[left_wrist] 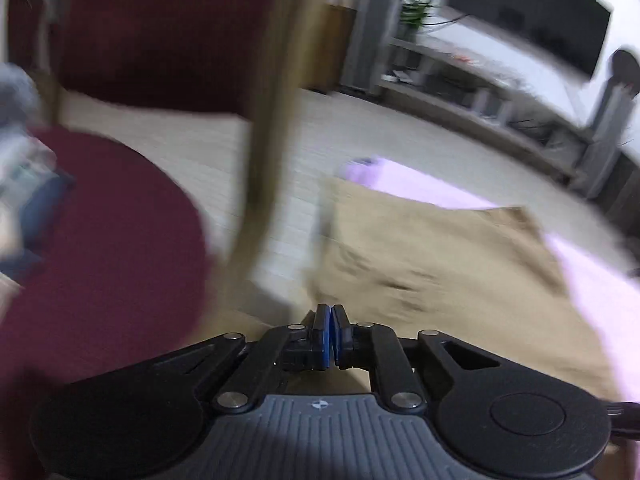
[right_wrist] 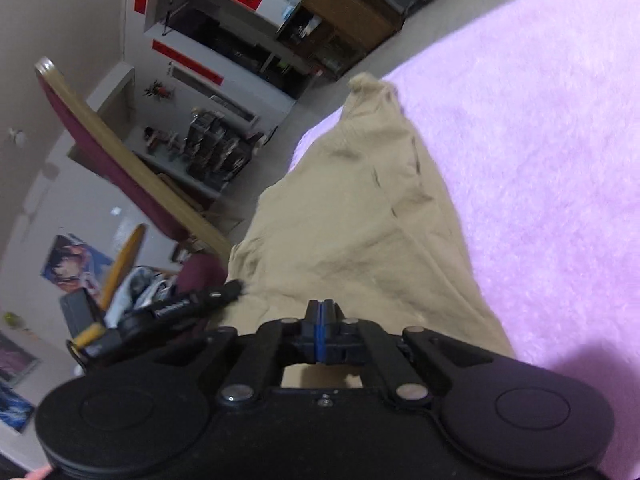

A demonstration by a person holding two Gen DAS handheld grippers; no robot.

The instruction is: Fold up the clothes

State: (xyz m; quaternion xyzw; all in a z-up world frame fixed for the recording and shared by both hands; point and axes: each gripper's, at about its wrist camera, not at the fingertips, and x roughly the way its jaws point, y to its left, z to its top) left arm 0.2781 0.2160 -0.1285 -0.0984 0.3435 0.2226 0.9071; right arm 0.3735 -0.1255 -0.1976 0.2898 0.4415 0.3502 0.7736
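Observation:
A tan garment (left_wrist: 432, 256) lies on a pink fuzzy blanket (left_wrist: 440, 188); the left wrist view is motion-blurred. My left gripper (left_wrist: 331, 314) has its jaws closed at the garment's near edge; whether cloth is pinched between them cannot be told. In the right wrist view the same tan garment (right_wrist: 352, 208) stretches away over the pink blanket (right_wrist: 540, 160). My right gripper (right_wrist: 320, 307) also has closed jaws over the garment's near edge. The left gripper (right_wrist: 230, 292) shows at the garment's left edge.
A maroon chair with a wooden frame (left_wrist: 160, 40) stands to the left, beside the blanket. A TV (left_wrist: 528, 12) and a grey low cabinet (left_wrist: 480, 96) lie beyond a pale floor. Shelves (right_wrist: 216, 148) and a pile of clothes (right_wrist: 140, 288) show left in the right wrist view.

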